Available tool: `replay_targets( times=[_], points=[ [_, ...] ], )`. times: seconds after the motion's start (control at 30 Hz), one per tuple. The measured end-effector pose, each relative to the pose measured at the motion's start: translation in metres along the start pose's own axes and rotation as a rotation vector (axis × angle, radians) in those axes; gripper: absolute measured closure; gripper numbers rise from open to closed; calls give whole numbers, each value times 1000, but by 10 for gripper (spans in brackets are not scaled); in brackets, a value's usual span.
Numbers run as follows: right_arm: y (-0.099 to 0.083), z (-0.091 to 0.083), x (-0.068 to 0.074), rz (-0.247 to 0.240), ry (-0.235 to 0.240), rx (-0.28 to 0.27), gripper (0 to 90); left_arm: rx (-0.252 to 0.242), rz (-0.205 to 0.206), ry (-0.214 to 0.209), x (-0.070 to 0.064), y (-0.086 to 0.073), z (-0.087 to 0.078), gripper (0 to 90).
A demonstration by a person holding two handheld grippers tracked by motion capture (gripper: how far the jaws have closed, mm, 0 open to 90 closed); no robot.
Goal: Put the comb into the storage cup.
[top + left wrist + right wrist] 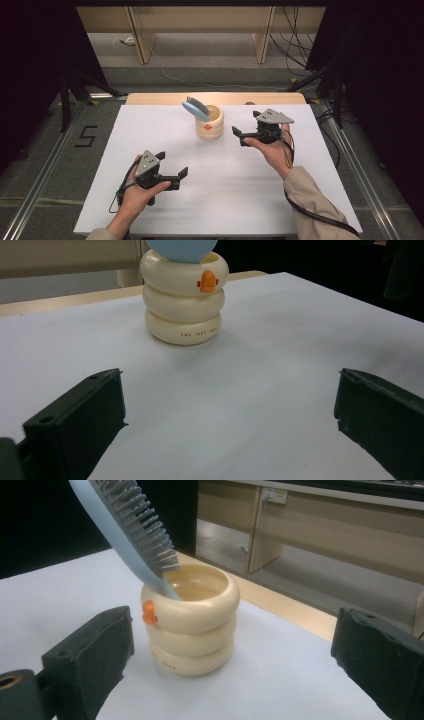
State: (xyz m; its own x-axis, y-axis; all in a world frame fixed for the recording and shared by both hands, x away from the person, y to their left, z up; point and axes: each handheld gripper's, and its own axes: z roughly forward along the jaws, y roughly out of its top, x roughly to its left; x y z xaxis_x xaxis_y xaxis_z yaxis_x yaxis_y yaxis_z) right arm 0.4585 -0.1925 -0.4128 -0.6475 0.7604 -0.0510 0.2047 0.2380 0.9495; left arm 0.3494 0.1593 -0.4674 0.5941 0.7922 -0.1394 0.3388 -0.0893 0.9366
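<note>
A cream holder [209, 124] made of three stacked rings stands upright on the far middle of the white table [220, 200], a little short of the far edge where a strip of bare wood shows. A small orange mark sits on its top ring, facing the near side. A light blue hairbrush [195, 108] stands in the holder, leaning to the left, with its head above the rim and its grey bristles turned to the far right.

The right gripper [248, 136] is held just to the right of the holder, near it but not touching, its jaws wide apart and pointing left at it. In the right gripper view the holder [191, 620] lies between and beyond the two spread jaws, and the hairbrush [125, 530] slants up to the upper left from the rim; nothing stands between the jaws and the holder.

The left gripper [173, 166] hovers over the near left part of the table, well apart from the holder, its jaws also wide apart and holding nothing. In the left gripper view the holder [183, 300] stands farther off across bare table, with the blue back of the hairbrush [182, 249] over its top.

Beyond the table there are a grey floor with loose cables, the legs of a wooden bench, and dark curtains on both sides.
</note>
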Motion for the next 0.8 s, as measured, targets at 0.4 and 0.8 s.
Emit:
replay_targets(
  times=[0.4,0.8],
  points=[
    [-17,-28,-6,10,6,25,44,2,2,6,2,0,-1,0],
    [-32,-53,-9,13,12,42,39,3,7,10,2,0,-2,0]
  ],
)
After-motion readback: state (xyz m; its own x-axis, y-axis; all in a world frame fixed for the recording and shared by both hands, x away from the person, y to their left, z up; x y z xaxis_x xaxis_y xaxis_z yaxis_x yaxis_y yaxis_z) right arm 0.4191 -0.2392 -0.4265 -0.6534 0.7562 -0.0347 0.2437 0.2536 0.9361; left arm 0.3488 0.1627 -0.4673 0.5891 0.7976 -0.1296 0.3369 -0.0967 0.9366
